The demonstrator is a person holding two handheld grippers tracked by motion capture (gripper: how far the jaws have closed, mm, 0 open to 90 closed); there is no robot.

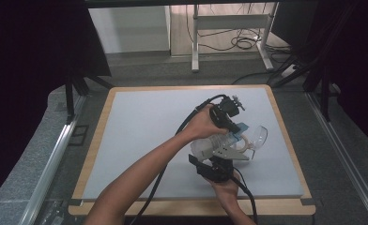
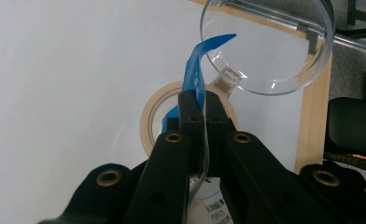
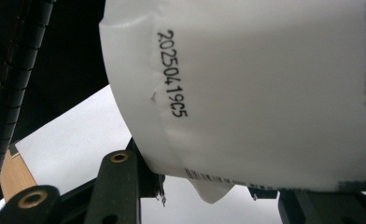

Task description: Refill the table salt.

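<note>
We are holding a bottle (image 1: 210, 144) between our two tools above the right half of the white worktop (image 1: 140, 122), just in front of a clear glass (image 1: 257, 137) that is lying on its side. Our left hand-held gripper (image 2: 199, 100) is sitting fully closed, its jaws pinching a blue strip (image 2: 195, 74) of the bottle's label; the strip is rising from between the jaws and curling toward the glass (image 2: 270, 46). In the left gripper view a tan tape ring (image 2: 148, 119) is lying flat on the worktop behind the jaws, touching or nearly touching the stem of the glass. Our right hand-held gripper (image 1: 213, 165) is coming in from the near edge and is standing partly open, its jaws clasping the body of the bottle from either side. In the right gripper view the white label (image 3: 265, 93) is facing us at very close range, with a printed date code (image 3: 172, 73) running down it and a barcode at its lower edge; a torn flap of label is hanging between the jaws. Black cables are trailing from both tools toward us.
</note>
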